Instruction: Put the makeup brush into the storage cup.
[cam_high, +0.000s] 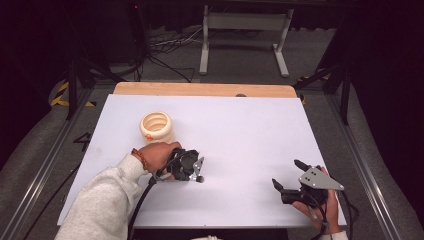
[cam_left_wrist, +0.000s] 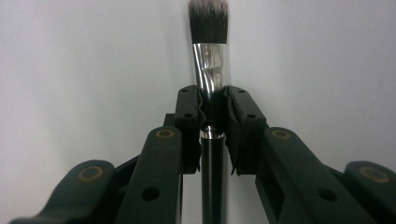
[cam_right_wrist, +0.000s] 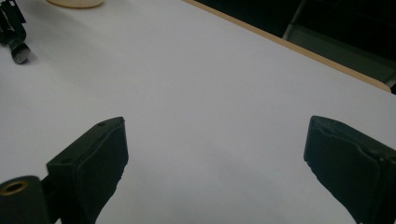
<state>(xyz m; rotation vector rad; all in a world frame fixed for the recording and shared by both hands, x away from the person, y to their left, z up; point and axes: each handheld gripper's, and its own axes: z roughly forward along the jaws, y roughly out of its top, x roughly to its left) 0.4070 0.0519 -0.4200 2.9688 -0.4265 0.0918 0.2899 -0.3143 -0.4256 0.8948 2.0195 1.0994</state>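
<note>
while the left tool (cam_left_wrist: 213, 109) is clamped on a makeup brush (cam_left_wrist: 209, 51) at the ferrule, low over the surface (cam_high: 240, 130) toward its near-left, the right tool (cam_right_wrist: 215, 158) rests wide open and empty by the near-right corner. the brush looks just picked up; next probably calls for carrying it to the cream ribbed cup (cam_high: 157, 127) nearby.

The high view looks forward and down from above the person's side, taking in the whole white bench (cam_high: 240, 130) and the floor beyond. The left gripper view sits close, staring straight at the bench top past a brush (cam_left_wrist: 210, 56). The right gripper view skims low across the bench toward its far wooden edge, sharing the cream ribbed cup (cam_right_wrist: 74, 3) with the high view.
</note>
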